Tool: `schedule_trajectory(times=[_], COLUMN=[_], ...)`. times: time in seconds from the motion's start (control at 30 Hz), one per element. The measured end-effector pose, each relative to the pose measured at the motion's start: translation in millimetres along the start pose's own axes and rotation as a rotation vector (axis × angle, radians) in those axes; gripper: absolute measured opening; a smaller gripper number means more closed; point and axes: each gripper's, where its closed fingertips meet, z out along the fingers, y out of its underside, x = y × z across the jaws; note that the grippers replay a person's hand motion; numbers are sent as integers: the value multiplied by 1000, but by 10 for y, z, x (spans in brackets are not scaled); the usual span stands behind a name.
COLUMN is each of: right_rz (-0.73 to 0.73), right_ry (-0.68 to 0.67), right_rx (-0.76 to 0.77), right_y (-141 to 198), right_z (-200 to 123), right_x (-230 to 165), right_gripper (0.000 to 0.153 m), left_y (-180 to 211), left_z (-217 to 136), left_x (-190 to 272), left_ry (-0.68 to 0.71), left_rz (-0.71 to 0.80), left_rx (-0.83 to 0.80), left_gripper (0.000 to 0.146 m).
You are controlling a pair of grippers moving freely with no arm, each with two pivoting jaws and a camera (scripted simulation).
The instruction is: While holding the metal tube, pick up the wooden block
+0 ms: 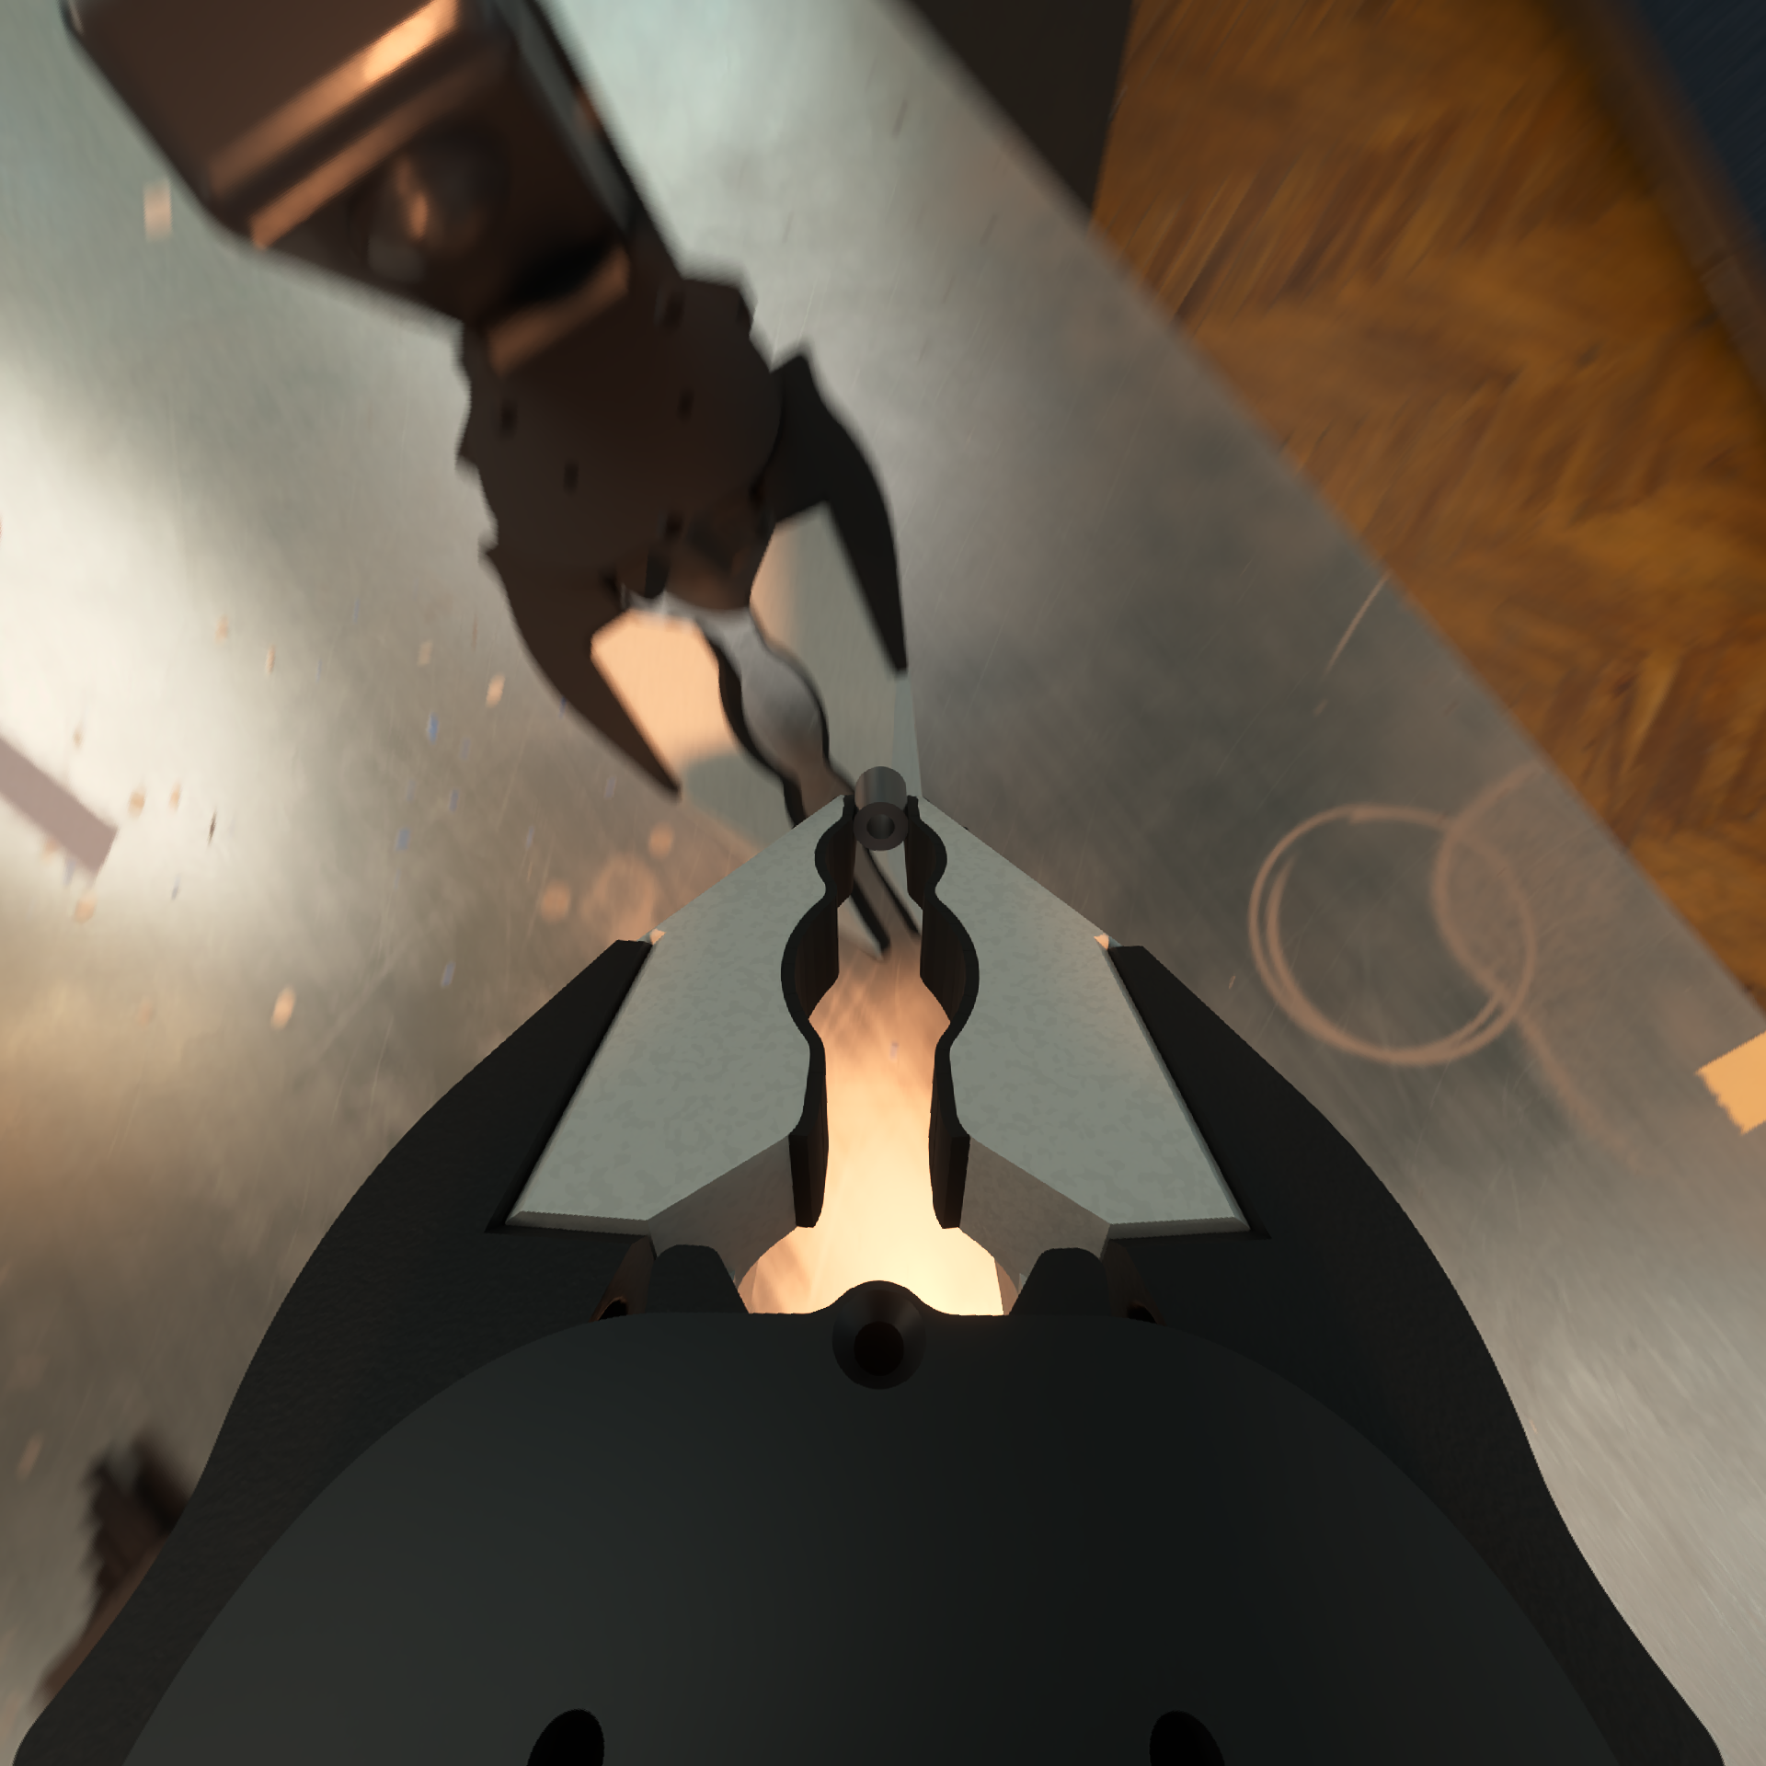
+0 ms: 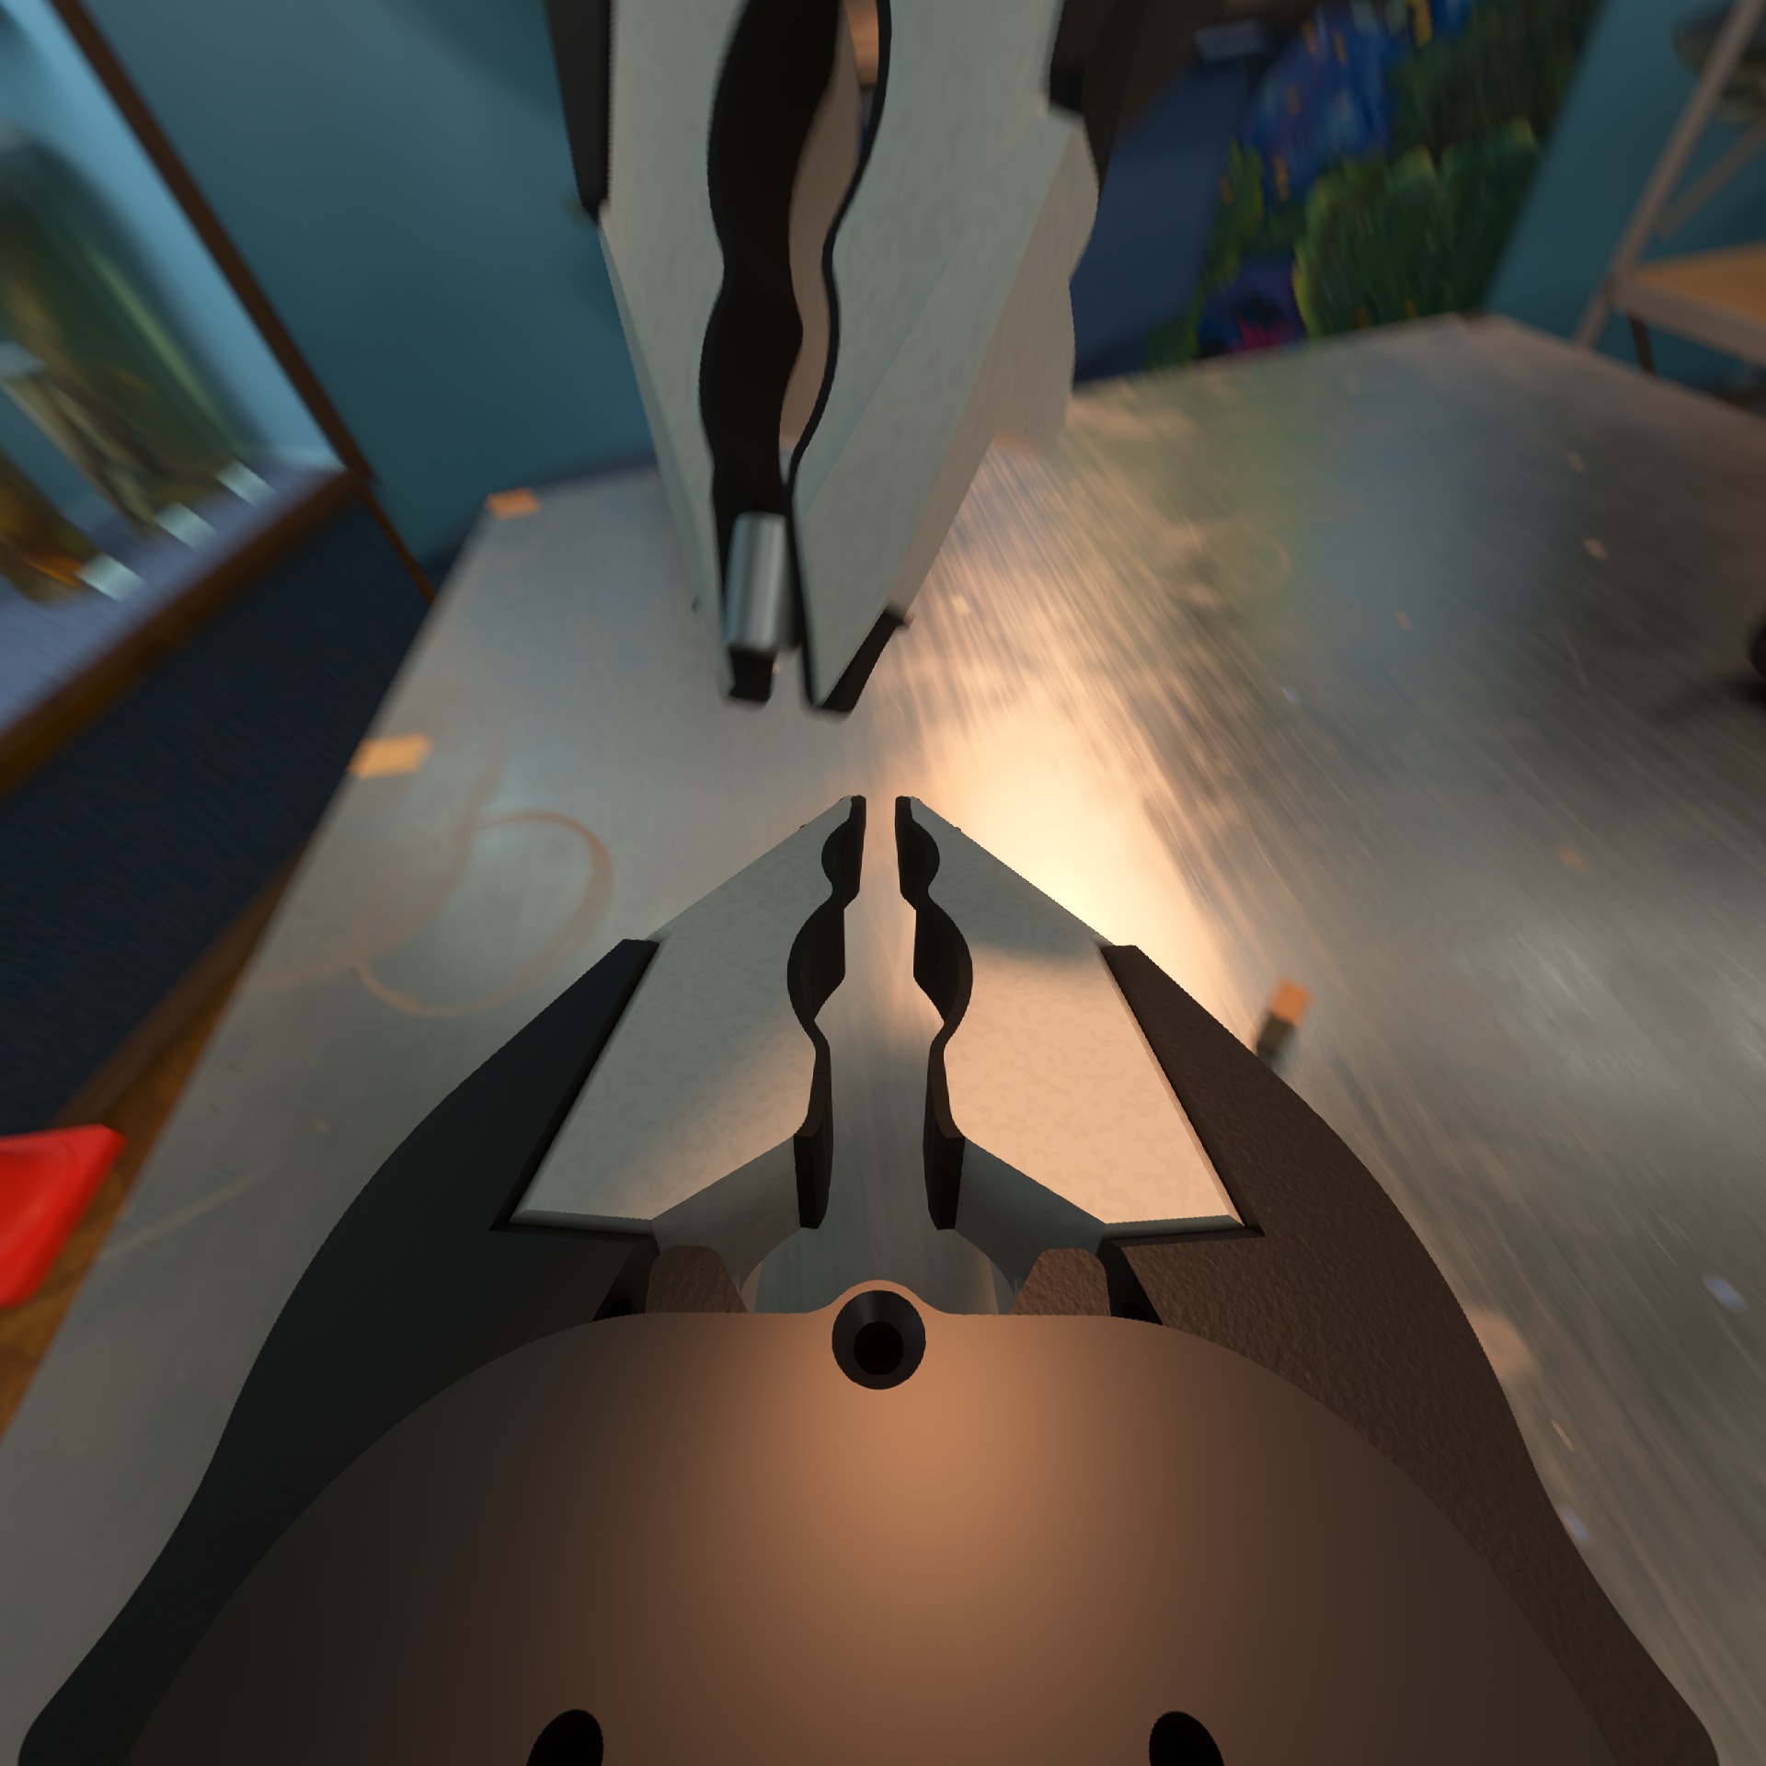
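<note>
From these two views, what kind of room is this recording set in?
Probably a workshop or hobby room: a scuffed metal table with ring stains, a wooden floor beside it, and teal walls with a colourful picture and a metal-framed shelf.

Left claw [image 2: 779, 693] hangs just ahead of right claw [image 2: 879, 812]

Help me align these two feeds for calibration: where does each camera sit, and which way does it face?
Left wrist view: sits on the left claw, looking down along its fingers at the metal table; its tips pinch the tube, with the right claw opposite.
Right wrist view: sits on the right claw, looking across the table toward a blue wall; its tips are nearly together, holding nothing. The left claw hangs ahead with the tube.
Shared: both claws, the tube, the table.
</note>
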Motion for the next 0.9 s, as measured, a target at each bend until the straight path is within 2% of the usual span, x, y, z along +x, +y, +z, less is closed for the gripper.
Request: schedule_trajectory(times=[0.1, 0.17, 0.27, 0.4, 0.5, 0.63, 0.73, 0.9], right_rz=[-35, -48, -38, -65, -57, -61, -141, -347], right_ry=[106, 135, 154, 188, 173, 142, 112, 148], right_rx=[-186, -243, -260, -397, -396, -356, -306, -267], right_y=[270, 351, 380, 577, 597, 565, 501, 399], right_z=[-66, -75, -23, 1, 51, 144, 211, 251], right_x=[153, 195, 206, 227, 204, 164, 109, 73], right_gripper=[6, 6, 6, 6, 6, 6, 6, 7], left_y=[420, 662, 909, 1197, 1337, 1365, 1326, 1240], left_z=[-73, -93, -51, 50, 155, 254, 298, 330], left_x=[-77, -85, -24, 64, 131, 203, 243, 276], left_ry=[-95, -136, -134, -132, -103, -82, -72, -55], left_rz=[-28, -26, -24, -31, -54, -82, -85, -91], left_rx=[-264, -418, -570, -704, -723, -671, -599, -481], left_gripper=[9, 9, 9, 9, 9, 9, 9, 9])
